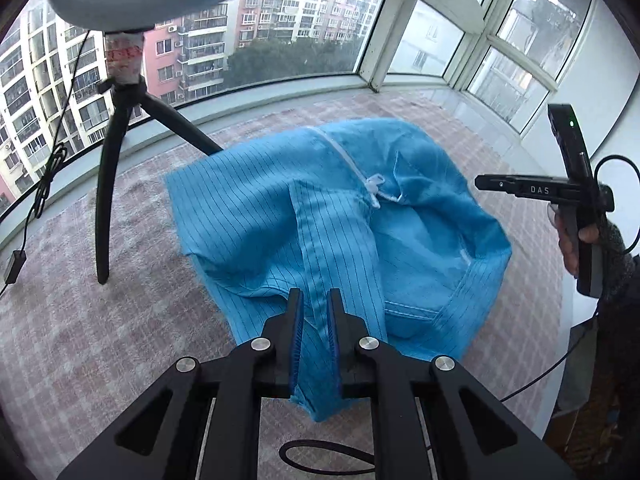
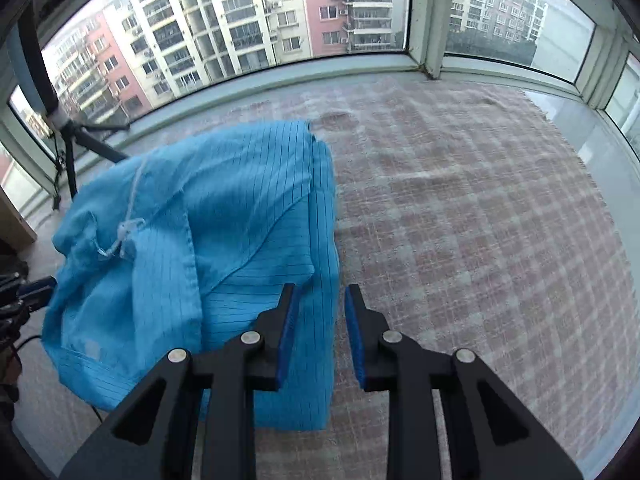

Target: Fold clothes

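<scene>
- Tripod point(image 1: 120, 168): head cut off by the top edge; one leg hidden under the garment point(image 1: 320, 220).
- Person's hand point(image 1: 576, 240) cut off at the right edge.
- Garment blurred at its far edge.

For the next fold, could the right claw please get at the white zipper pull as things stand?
Probably yes: the zipper pull lies exposed on top of the garment, left of the right claw, with nothing covering it.

Black tripod point(image 1: 116, 168) on checked blanket point(image 2: 480, 220); apartment blocks point(image 2: 240, 20) outside.
</scene>
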The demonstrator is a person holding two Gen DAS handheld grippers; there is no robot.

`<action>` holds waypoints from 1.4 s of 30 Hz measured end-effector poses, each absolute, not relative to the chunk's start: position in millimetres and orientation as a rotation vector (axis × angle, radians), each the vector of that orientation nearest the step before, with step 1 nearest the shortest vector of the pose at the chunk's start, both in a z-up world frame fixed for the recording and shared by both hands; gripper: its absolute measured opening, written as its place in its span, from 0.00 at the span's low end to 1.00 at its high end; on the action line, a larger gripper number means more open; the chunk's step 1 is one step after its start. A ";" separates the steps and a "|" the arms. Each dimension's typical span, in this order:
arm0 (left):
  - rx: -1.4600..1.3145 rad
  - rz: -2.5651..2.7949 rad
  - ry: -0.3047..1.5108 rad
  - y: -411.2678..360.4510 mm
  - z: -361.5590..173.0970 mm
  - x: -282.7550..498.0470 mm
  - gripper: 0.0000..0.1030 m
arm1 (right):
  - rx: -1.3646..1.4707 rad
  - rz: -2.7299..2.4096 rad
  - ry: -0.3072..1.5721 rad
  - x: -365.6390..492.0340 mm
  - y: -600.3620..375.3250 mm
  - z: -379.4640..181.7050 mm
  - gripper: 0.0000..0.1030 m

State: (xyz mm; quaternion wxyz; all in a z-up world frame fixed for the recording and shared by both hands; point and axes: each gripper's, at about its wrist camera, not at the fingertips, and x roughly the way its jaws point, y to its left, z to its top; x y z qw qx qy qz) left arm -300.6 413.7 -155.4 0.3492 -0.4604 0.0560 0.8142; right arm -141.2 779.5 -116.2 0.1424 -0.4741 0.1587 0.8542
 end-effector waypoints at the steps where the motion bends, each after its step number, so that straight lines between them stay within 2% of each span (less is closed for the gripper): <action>1: -1.178 2.124 0.126 407.2 -149.5 -301.4 0.11 | -1.338 2.489 0.492 -136.1 779.1 -110.0 0.23; 6: -1.196 2.161 0.062 394.6 -150.2 -320.2 0.09 | -1.381 2.570 0.509 -149.1 757.0 -114.0 0.23; 12: -1.378 2.082 0.176 406.0 -206.3 -322.9 0.09 | -1.494 2.421 0.535 -153.3 752.4 -152.0 0.23; 18: -1.244 2.160 0.068 399.6 -162.5 -320.3 0.09 | -1.375 2.465 0.567 -129.0 748.4 -121.6 0.24; 19: -1.218 2.169 0.078 405.8 -157.5 -322.6 0.09 | -1.361 2.481 0.572 -129.9 745.7 -117.8 0.29; 20: -1.213 2.170 0.105 413.3 -157.5 -325.3 0.10 | -1.353 2.496 0.571 -131.8 742.7 -115.5 0.40; 21: -1.226 2.165 0.148 422.0 -162.3 -328.4 0.13 | -1.359 2.508 0.557 -135.4 739.5 -116.5 0.46; 22: -1.263 2.148 0.173 428.9 -170.6 -331.2 0.11 | -1.373 2.515 0.537 -139.4 736.7 -119.6 0.49; 25: -1.350 2.078 0.224 434.6 -191.5 -316.5 0.10 | -1.455 2.446 0.481 -144.4 733.5 -135.9 0.49; 27: -1.305 2.111 0.275 430.5 -183.0 -299.4 0.09 | -1.438 2.381 0.447 -133.4 734.1 -133.2 0.49; 30: -1.217 2.142 0.251 420.4 -153.6 -276.3 0.09 | -1.326 2.454 0.510 -107.9 727.3 -107.2 0.49; 33: -1.127 2.075 0.276 423.1 -128.6 -248.4 0.14 | -1.308 2.545 0.704 -84.3 713.4 -91.6 0.49; 35: -1.060 2.009 0.390 439.6 -121.4 -227.0 0.19 | -1.347 2.549 0.859 -78.9 707.0 -97.4 0.49; 36: -1.014 1.989 0.473 449.3 -121.2 -215.8 0.19 | -1.371 2.529 0.866 -80.7 704.1 -101.1 0.49; 37: -0.968 1.972 0.561 459.0 -122.6 -205.2 0.21 | -1.383 2.516 0.811 -83.3 699.7 -102.4 0.49; 40: -0.940 1.940 0.664 481.1 -131.3 -199.6 0.22 | -1.418 2.542 0.441 -97.6 676.1 -96.3 0.49; 41: -0.940 1.936 0.681 486.6 -133.9 -201.7 0.22 | -1.438 2.554 0.386 -101.1 670.4 -94.9 0.49; 42: -0.943 1.938 0.693 490.7 -136.0 -205.8 0.22 | -1.467 2.575 0.421 -102.5 668.1 -94.5 0.49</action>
